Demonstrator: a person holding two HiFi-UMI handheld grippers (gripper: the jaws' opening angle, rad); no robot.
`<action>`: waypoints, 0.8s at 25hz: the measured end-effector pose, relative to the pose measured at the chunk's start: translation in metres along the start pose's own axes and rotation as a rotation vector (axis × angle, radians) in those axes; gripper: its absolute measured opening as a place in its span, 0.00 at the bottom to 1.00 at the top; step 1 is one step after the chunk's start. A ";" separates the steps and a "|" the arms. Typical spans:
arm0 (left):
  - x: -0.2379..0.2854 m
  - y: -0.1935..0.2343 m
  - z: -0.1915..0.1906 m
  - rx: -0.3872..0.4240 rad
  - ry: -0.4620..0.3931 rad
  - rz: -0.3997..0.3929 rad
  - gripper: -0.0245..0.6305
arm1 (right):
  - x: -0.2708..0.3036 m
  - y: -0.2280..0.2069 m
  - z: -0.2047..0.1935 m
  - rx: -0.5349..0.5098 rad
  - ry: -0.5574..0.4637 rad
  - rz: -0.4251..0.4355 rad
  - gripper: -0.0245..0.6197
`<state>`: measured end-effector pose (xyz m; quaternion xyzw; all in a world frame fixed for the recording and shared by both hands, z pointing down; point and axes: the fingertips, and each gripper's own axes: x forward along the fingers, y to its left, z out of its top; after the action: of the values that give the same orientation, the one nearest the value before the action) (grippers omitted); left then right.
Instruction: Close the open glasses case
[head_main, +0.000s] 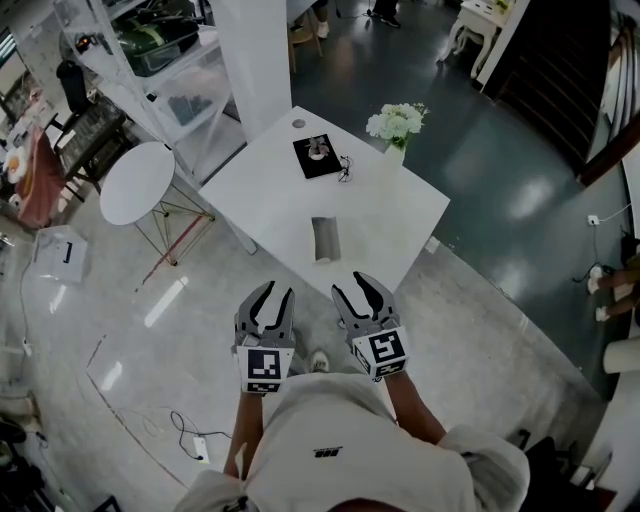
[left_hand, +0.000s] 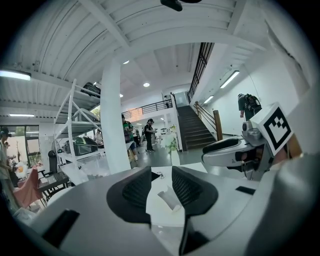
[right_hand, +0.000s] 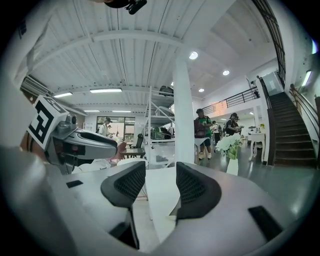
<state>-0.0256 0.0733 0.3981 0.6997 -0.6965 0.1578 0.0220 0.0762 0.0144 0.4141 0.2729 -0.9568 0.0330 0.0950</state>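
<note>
A grey glasses case (head_main: 326, 239) lies open on the white square table (head_main: 385, 215), near its front edge. The left gripper view shows the case (left_hand: 169, 198) ahead, between the jaws but well beyond them. My left gripper (head_main: 272, 301) and right gripper (head_main: 359, 290) hang side by side above the floor, short of the table, both open and empty. In the right gripper view the right gripper (right_hand: 160, 186) frames the bare tabletop (right_hand: 160, 192), and the left gripper's body shows at the left.
A black book with a small object on it (head_main: 320, 156) and a vase of white flowers (head_main: 397, 127) stand at the table's far side. A white pillar (head_main: 257, 55) rises behind. A round white side table (head_main: 137, 182) stands to the left. People stand far off.
</note>
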 end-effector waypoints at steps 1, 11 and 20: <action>0.003 0.002 0.001 0.001 -0.001 -0.002 0.24 | 0.003 -0.001 0.000 0.002 0.001 -0.001 0.34; 0.036 0.028 -0.002 0.001 -0.014 -0.025 0.24 | 0.041 -0.013 0.001 0.005 0.008 -0.027 0.34; 0.088 0.060 -0.009 0.009 -0.009 -0.118 0.24 | 0.092 -0.031 0.002 0.024 0.035 -0.093 0.33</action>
<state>-0.0880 -0.0111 0.4169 0.7404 -0.6533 0.1563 0.0250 0.0153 -0.0600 0.4307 0.3173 -0.9408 0.0448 0.1100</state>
